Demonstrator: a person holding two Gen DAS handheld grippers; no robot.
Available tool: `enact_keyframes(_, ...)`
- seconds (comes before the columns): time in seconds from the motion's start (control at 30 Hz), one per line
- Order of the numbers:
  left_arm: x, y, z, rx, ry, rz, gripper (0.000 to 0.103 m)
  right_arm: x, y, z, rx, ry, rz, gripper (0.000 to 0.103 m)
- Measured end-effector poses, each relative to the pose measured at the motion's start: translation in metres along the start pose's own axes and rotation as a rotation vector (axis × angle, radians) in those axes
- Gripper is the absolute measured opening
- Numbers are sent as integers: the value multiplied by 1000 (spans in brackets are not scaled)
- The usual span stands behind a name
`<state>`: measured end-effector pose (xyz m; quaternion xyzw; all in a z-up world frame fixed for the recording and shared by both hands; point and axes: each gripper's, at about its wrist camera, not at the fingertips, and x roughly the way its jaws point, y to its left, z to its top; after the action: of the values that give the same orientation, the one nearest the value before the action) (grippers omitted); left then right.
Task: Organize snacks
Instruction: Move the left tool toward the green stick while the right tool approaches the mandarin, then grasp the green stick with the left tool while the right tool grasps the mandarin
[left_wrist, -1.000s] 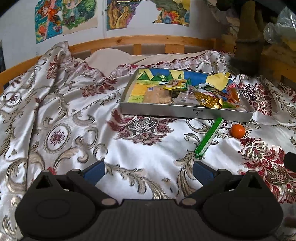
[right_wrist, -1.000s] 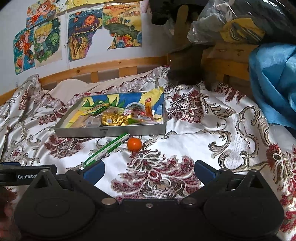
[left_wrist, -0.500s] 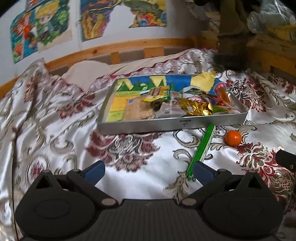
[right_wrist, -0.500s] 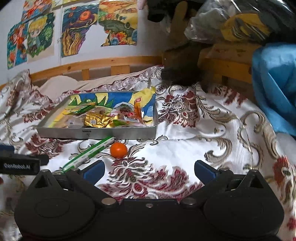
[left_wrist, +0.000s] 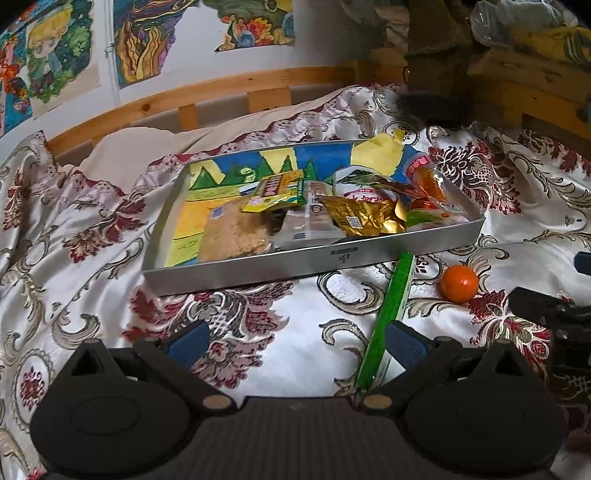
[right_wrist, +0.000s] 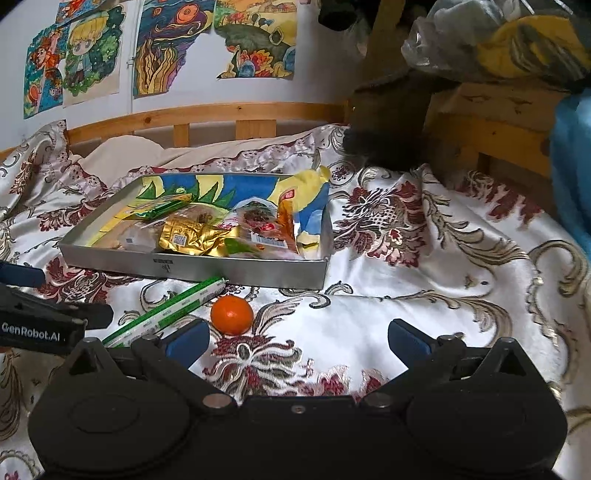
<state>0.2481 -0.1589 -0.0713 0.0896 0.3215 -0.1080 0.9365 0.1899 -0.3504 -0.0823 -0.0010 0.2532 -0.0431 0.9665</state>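
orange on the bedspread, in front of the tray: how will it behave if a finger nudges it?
The orange looks round and smooth, so a nudge would probably roll it. The bedspread is satiny and creased; folds may deflect or stop it unpredictably. The stick pack lies just beside it and may block a leftward roll. Its skin looks firm enough for an open-jaw pinch from the right gripper.
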Motion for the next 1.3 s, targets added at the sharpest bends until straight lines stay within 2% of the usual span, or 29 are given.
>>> enact_keyframes(0.23, 10, 2, -2, -41, -7, 20, 103, 20, -6, 4, -26, -4, 66, 102)
enact_keyframes(0.37, 11, 3, -2, -47, -21, -3, 103, 28, -2, 2, -48, 11, 48, 102)
enact_keyframes(0.5, 15, 0, -1, -19, -23, -63, 103, 34, 6, -1, -98, 14, 50, 102)
enact_keyframes(0.7, 21, -2, -3, 63, -2, -158, 95, 36, 20, -1, -199, -24, 51, 88)
enact_keyframes(0.8, 23, -3, -7, 94, 4, -187, 87, 38, 24, 0, -227, -25, 77, 80)
enact_keyframes(0.97, 23, -3, -11, 121, 6, -252, 60, 41, 23, 3, -214, -21, 120, 67)
enact_keyframes(1.07, 24, -7, -10, 145, 10, -278, 49, 43, 23, 4, -198, -13, 143, 61)
enact_keyframes(1.17, 28, -10, -7, 150, 26, -299, 40, 45, 22, 5, -177, -2, 160, 58)
enact_keyframes(1.3, 34, -12, 0, 119, 60, -310, 36, 49, 19, 6, -137, 28, 184, 56)
